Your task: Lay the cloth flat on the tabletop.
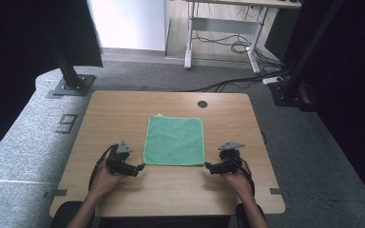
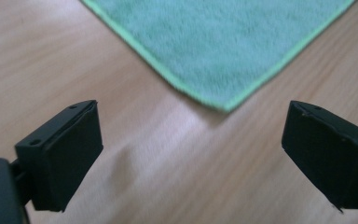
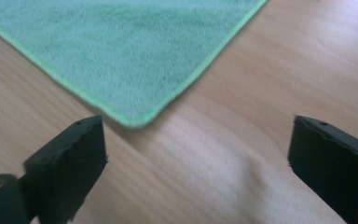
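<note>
A green cloth [image 1: 174, 140] lies flat and square in the middle of the wooden table [image 1: 123, 109]. My left gripper [image 1: 140, 167] sits low at the cloth's near left corner, open, with that corner [image 2: 223, 106] just ahead of the gap between its jaws. My right gripper [image 1: 207, 166] is at the near right corner, also open; that corner [image 3: 137, 122] lies close to its left jaw. Neither gripper holds anything, and the cloth [image 2: 219, 42] [image 3: 121, 51] is untouched by the jaws.
A round cable hole [image 1: 202, 104] sits in the table near its far edge. Beyond the table stand a black post on a base plate [image 1: 71, 80], a desk frame [image 1: 223, 38] with cables on the floor, and dark curtains at both sides.
</note>
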A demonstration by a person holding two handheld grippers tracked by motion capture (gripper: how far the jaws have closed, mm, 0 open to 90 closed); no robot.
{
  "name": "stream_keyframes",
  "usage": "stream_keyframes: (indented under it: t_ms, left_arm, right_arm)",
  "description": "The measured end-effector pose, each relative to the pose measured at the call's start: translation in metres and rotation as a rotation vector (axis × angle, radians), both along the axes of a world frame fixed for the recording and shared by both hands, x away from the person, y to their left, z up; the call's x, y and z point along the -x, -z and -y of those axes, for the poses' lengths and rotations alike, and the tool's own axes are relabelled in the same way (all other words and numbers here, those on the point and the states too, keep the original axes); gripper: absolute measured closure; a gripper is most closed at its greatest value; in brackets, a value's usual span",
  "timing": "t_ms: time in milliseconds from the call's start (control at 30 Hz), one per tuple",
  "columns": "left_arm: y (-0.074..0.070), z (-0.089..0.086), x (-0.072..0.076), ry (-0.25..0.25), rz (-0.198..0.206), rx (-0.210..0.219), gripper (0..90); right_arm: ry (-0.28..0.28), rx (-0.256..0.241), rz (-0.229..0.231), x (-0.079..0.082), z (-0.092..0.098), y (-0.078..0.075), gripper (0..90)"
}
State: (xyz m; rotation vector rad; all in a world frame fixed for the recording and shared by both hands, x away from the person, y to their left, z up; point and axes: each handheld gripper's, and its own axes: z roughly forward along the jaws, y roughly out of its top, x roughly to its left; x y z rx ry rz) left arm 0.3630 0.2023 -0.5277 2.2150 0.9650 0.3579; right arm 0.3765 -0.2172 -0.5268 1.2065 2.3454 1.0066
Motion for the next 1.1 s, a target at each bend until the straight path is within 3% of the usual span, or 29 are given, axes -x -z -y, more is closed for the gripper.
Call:
stream_keyframes:
  t_ms: [267, 433, 733, 1100]
  left_arm:
    - [0.014, -0.002, 0.009, -0.013, -0.020, -0.061, 0.0]
    - [0.019, 0.000, 0.007, -0.011, -0.036, -0.049, 0.0]
    - [0.021, -0.002, 0.005, -0.013, -0.017, -0.035, 0.0]
    - [0.021, -0.002, 0.005, -0.011, -0.019, -0.033, 0.0]
  right_arm:
    - [0.015, 0.002, -0.008, 0.010, 0.008, 0.010, 0.0]
    - [0.014, 0.021, -0.015, 0.012, 0.008, 0.018, 0.0]
    - [0.018, 0.040, -0.010, 0.013, 0.008, 0.027, 0.0]
    - [0.025, 0.020, 0.019, 0.014, 0.008, 0.030, 0.0]
